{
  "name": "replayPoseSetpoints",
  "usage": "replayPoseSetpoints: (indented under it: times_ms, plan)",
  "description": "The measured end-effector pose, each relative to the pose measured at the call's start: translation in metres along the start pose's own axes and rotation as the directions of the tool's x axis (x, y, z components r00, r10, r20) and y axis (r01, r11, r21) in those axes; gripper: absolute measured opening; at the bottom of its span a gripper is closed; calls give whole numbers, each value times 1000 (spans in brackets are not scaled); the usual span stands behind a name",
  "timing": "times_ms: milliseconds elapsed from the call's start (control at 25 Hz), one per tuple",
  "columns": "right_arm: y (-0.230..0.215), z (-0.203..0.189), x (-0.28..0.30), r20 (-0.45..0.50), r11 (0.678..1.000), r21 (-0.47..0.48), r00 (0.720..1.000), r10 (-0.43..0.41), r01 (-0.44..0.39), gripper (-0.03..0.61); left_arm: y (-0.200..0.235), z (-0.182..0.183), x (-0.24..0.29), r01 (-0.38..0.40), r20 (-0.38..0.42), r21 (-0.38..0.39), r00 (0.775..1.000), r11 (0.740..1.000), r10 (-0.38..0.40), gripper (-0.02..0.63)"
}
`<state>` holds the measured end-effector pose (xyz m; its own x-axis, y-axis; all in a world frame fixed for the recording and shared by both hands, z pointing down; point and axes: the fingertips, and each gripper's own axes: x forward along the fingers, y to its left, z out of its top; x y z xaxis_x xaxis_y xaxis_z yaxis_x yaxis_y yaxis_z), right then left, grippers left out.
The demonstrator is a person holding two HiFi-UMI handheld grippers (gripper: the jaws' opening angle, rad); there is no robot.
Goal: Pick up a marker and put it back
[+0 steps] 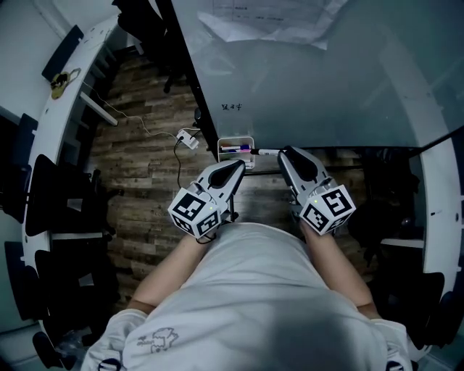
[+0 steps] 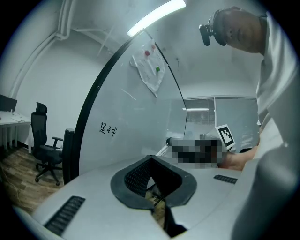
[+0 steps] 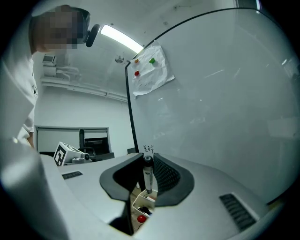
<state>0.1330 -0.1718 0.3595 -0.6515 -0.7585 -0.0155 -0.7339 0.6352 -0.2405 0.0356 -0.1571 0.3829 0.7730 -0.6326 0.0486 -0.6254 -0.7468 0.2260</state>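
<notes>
While the person stands square to the whiteboard [image 1: 326, 94], the right gripper [image 1: 284, 153] has a marker [image 1: 265, 152] pinched between its jaws, and that's the one to watch. From the head view, the marker pokes out to the left of the jaw tips, its free end right at the right edge of the white tray [image 1: 235, 139] at the foot of the board. From the right gripper view, it stands upright in the grip, dark end up by the tips and pale barrel pointing down over the tray's open top.

Down in the tray lie other markers [image 1: 235, 150]. A small red thing [image 3: 141, 218] shows at its near end, in it or just beside it, hard to tell.

Over on the left, the left gripper [image 1: 236, 169] hangs at the tray's near edge, just beside the marker's free end. Its jaws are pressed together at the tips and grip nothing. Only wooden floor [image 1: 145, 188] and a bit of cable show behind them.

Further off there's small handwriting [image 1: 230, 106] on the board, far and left of the tray. A paper sheet [image 1: 268, 22] is held up by coloured magnets [image 3: 151, 60] at the far end. A white power adapter [image 1: 187, 138] with its cable lies on the floor to the left, and an office chair [image 2: 44, 150] stands well apart.
</notes>
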Motion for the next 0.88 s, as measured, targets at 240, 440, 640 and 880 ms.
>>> replayPoseSetpoints:
  times_ms: [240,440,640,880]
  plan:
    - [2,6,-5,12,1000,-8,1000,6,-6,74,-5,6,2,-20,21,39,1000,999,19,5]
    - [2,5,-2,10,1000,6,1000,15,-16,74,-2,13,0,-35,56,27,998,999,33,5]
    - [2,4,0,14,1000,7,1000,21,-22,74,-5,12,1,-33,52,29,998,999,32,5]
    - [1,4,6,10,1000,13,1000,20,-20,74,-2,9,3,-33,40,18,999,999,32,5]
